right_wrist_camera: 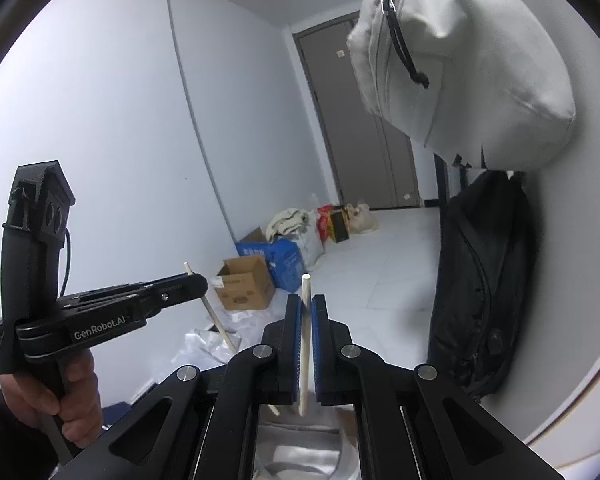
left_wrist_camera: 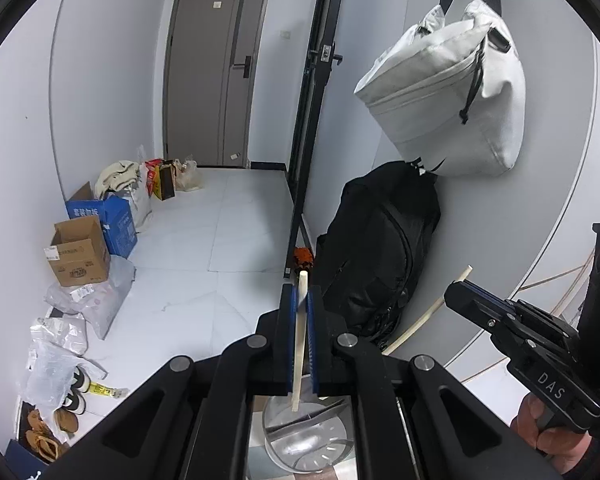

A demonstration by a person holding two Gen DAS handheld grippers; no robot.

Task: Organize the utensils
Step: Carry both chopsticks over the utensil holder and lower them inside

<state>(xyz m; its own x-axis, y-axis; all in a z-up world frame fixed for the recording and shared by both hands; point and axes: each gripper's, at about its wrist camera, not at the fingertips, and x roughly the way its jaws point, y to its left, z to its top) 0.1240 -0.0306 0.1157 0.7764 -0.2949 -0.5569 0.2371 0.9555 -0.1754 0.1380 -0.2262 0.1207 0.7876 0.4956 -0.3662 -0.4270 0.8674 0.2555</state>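
Observation:
Between the blue pads of my left gripper (left_wrist_camera: 302,292) stands a pale chopstick (left_wrist_camera: 300,340), nearly upright, and the jaws are shut on it. Its lower end hangs over a clear round utensil holder (left_wrist_camera: 312,440) with dividers. At the right of that view my right gripper (left_wrist_camera: 454,294) holds a second pale chopstick (left_wrist_camera: 424,318) slanting down to the left. In the right wrist view my right gripper (right_wrist_camera: 307,300) is shut on that chopstick (right_wrist_camera: 305,344). My left gripper (right_wrist_camera: 200,280) appears at the left with its chopstick (right_wrist_camera: 220,324), held by a hand (right_wrist_camera: 72,400).
A white bag (left_wrist_camera: 444,92) hangs on the wall at the right, above a black backpack (left_wrist_camera: 376,252). Cardboard boxes (left_wrist_camera: 80,252), plastic bags and shoes line the left wall. A grey door (left_wrist_camera: 212,72) closes the far end of the tiled floor.

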